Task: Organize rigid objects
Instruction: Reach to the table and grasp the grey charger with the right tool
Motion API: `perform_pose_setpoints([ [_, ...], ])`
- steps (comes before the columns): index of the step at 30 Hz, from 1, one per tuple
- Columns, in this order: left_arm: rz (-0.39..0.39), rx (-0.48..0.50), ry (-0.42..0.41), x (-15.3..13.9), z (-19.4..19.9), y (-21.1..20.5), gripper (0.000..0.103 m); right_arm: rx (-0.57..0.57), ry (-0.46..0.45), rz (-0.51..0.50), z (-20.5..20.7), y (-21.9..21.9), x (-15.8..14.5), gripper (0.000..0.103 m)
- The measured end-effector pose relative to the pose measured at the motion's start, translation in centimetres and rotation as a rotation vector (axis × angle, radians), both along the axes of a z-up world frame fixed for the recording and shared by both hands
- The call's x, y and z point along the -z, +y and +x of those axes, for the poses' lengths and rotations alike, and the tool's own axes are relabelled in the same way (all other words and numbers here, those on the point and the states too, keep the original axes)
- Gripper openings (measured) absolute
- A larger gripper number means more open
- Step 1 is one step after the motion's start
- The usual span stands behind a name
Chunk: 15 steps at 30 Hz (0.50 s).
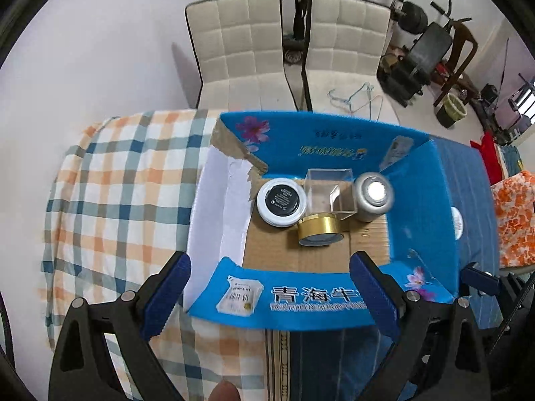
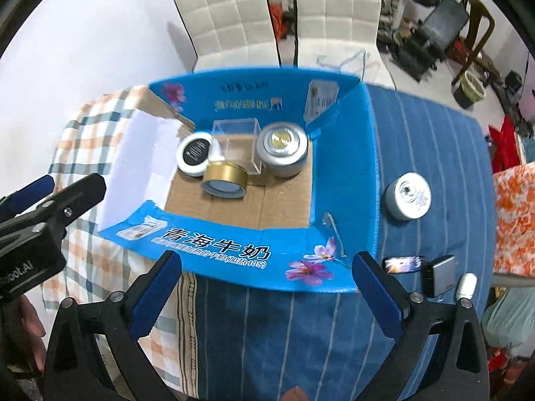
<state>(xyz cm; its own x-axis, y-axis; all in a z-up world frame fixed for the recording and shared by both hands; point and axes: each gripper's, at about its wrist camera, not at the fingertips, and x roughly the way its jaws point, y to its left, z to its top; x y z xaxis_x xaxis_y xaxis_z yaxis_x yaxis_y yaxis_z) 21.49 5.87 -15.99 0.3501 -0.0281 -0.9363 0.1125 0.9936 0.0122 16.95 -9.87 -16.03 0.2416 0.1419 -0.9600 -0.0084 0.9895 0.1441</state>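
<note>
An open blue cardboard box [image 1: 331, 307] [image 2: 234, 250] stands on the table. Inside it are a white jar with a black lid [image 1: 281, 202] [image 2: 195, 154], a clear plastic cube [image 1: 329, 193] [image 2: 235, 145], a gold tin on its side [image 1: 319, 230] [image 2: 225, 178] and a silver can [image 1: 372, 195] [image 2: 284, 152]. My left gripper [image 1: 269, 295] is open and empty at the box's near wall. My right gripper [image 2: 267, 287] is open and empty just before the box. A silver round tin [image 2: 407, 198] lies on the cloth right of the box.
A small silver box [image 2: 441, 275], a dark card [image 2: 403, 265] and a white tube [image 2: 467, 285] lie at the right near my right gripper. The left gripper also shows in the right wrist view [image 2: 50, 200]. Two white chairs [image 1: 291, 50] stand behind the table. Checked cloth [image 1: 117, 183] lies left.
</note>
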Motion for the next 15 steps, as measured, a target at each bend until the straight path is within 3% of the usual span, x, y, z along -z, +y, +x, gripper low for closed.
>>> perform_pose_setpoints([
  [8,-0.007,-0.008,-0.083,-4.5,-3.4,-0.4,0.097,-0.018,-0.087,0.034,-2.5,-1.2,-5.0,0.103],
  [15,-0.033,-0.064,-0.155,-7.6,-5.8,-0.6,0.097,0.100,-0.049,0.112,-4.4,-7.6,-4.3,0.103],
])
